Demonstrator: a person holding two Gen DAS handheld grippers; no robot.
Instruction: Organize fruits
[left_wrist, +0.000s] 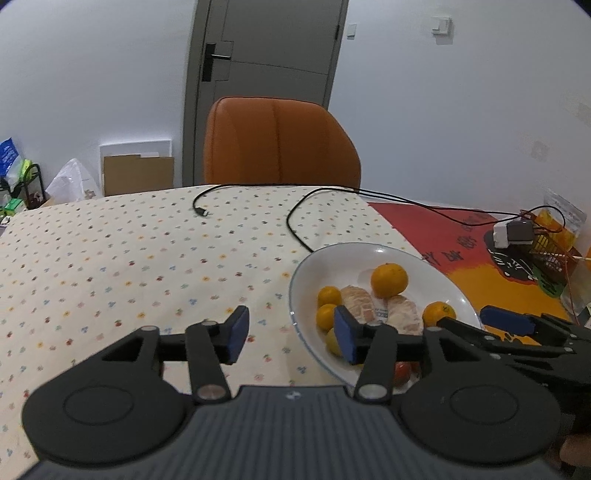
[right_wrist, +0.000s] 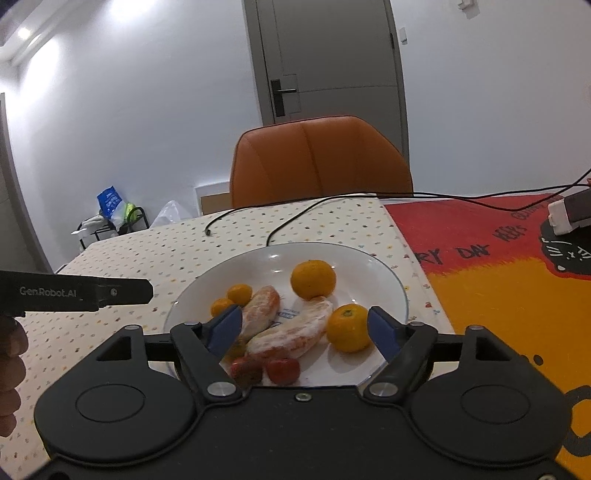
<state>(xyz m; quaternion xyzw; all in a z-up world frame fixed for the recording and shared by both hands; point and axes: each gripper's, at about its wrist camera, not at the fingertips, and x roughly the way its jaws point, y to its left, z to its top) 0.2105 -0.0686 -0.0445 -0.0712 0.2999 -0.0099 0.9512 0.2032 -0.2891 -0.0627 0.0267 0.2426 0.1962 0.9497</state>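
Orange mandarin (right_wrist: 348, 327) just inside open right gripper (right_wrist: 306, 328).

Both tools share one build. The left gripper (left_wrist: 291, 334) has a ribbed grey housing with a small white logo behind the jaws, flanked by two black round discs. Black linkage bars run forward from silver pivot pins to two black fingers faced with blue pads (left_wrist: 236, 334). The right gripper (right_wrist: 304, 332) has a smooth black housing with a silver screw at its front edge, the same discs, pins and blue pads (right_wrist: 382, 334). White lettering, "Gen.Robot.AI", runs along the side of the left gripper's finger (right_wrist: 110, 292).
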